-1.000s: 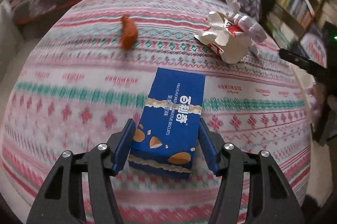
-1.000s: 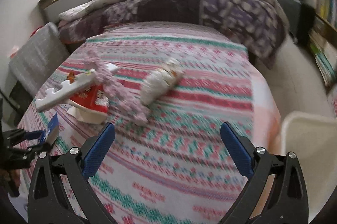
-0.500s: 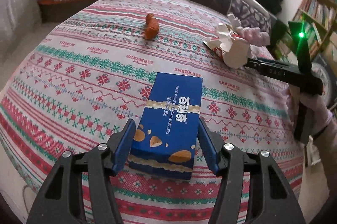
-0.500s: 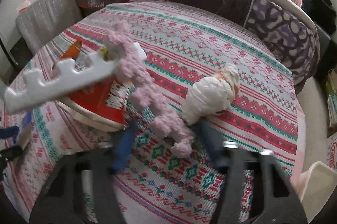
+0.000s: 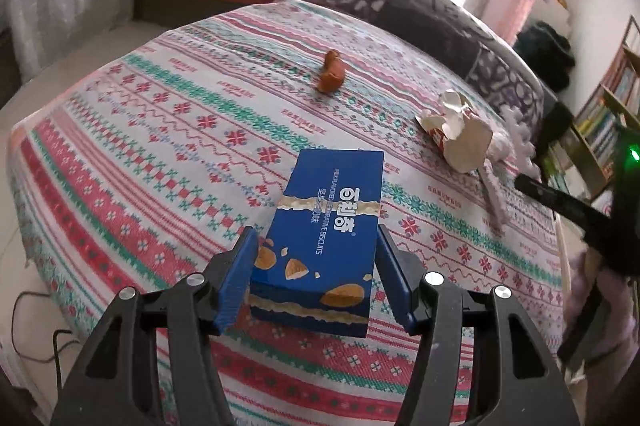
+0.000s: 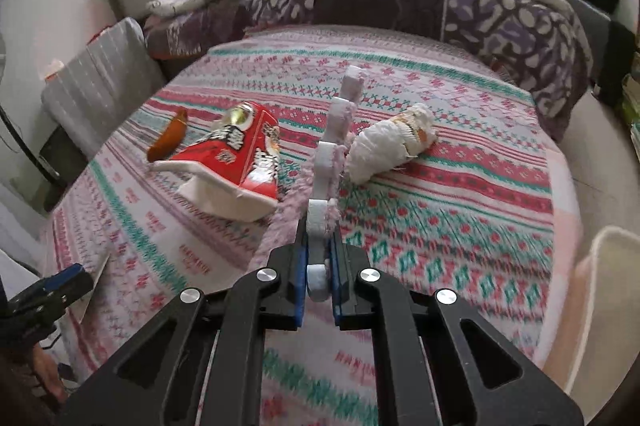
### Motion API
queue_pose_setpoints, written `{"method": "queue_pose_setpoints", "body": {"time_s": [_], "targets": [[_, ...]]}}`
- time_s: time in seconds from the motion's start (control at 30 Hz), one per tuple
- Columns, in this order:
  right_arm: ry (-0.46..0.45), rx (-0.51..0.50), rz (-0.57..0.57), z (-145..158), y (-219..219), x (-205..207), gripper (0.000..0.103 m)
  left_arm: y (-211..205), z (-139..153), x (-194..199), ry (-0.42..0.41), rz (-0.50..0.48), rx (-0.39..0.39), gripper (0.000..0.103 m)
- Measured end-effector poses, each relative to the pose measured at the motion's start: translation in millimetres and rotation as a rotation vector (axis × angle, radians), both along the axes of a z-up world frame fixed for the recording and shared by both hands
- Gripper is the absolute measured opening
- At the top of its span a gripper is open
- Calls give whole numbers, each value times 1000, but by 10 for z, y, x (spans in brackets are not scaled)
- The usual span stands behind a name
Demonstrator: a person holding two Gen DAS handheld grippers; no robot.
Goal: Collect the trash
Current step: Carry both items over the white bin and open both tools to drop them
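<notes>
Currently: blue biscuit box [image 5: 326,238] gripped between fingers of left gripper [image 5: 316,278], lifted over bed [image 5: 160,153]. White foam strip [image 6: 334,149] pinched in right gripper [image 6: 319,282]. Left uncollected: red carton [image 6: 236,157], orange wrapper [image 5: 331,77], white wad [image 6: 390,141]. Bin not identified.

My bed [image 6: 460,209] wears a striped pink, red and green patterned cover. On it lie an orange wrapper [image 5: 331,77], a torn red carton [image 6: 236,157] (its white inside showing) and, just right of that, a white crumpled bundle [image 6: 390,145]. A purple quilt [image 6: 400,1] is heaped along the far edge.
</notes>
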State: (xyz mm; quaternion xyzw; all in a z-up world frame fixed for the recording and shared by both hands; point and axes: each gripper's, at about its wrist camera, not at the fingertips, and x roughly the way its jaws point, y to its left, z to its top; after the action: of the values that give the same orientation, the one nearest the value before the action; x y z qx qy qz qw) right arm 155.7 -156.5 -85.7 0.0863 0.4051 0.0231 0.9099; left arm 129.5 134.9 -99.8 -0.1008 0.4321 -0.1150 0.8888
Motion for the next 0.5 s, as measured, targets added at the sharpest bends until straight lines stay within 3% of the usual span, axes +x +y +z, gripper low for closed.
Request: {"method": "queue_pose_setpoints", "body": {"time_s": [0.43, 0.5], "targets": [[-62, 57, -55, 171, -76, -730, 9, -123, 179, -307, -51, 53, 14, 57], [-61, 57, -67, 174, -125, -810, 9, -175, 215, -348, -64, 49, 23, 50]]}}
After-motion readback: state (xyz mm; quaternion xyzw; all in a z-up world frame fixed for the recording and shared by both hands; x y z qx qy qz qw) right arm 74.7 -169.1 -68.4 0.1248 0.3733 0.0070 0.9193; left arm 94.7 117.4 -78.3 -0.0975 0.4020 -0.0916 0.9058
